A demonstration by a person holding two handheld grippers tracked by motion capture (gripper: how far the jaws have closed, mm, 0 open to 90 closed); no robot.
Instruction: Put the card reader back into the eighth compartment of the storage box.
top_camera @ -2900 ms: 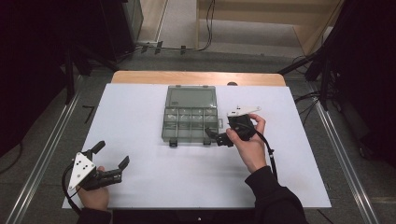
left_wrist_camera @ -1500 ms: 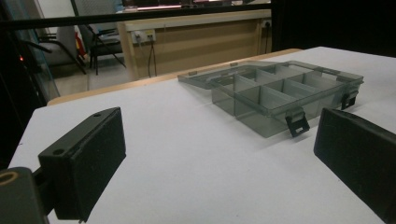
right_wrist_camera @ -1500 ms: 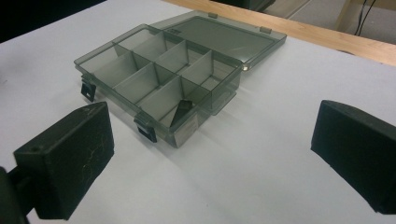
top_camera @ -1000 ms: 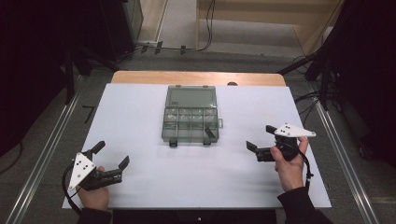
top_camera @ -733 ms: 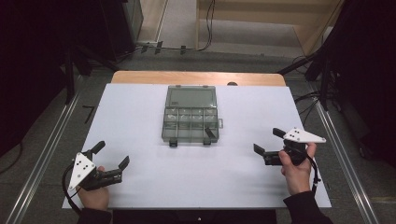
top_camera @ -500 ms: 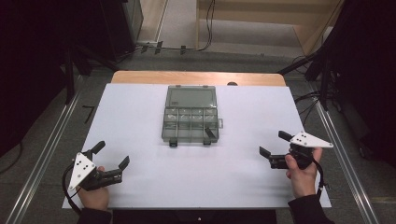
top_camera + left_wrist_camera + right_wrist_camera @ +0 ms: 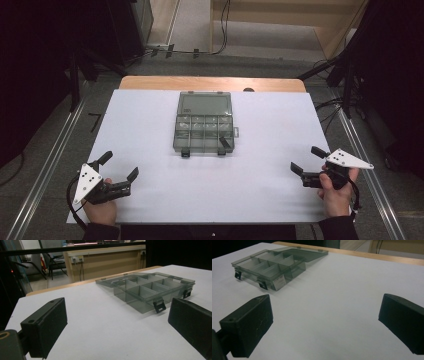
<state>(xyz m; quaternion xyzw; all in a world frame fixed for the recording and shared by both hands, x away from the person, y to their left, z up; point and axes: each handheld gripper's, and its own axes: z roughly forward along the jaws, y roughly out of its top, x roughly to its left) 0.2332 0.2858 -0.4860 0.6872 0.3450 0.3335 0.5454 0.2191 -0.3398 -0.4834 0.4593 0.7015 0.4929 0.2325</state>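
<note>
Left gripper (image 7: 120, 169): near and left of the compartment box (image 7: 204, 129), well apart, jaws spread wide, holding nothing, unmoved over the past seconds; compartment box: mid-table, lid laid open flat behind it, compartments apparently empty, latches hanging at front; right gripper (image 7: 307, 165): jaws parted, empty, withdrawn from the box's right front corner to the near right, now well apart; judgement: opening appears complete, both tools parked.

I see organizer box (image 7: 204, 128): smoky clear plastic | lid open, laid flat behind the tray | tray split into small compartments | two black latches at front edge | mid-table, flat
</note>
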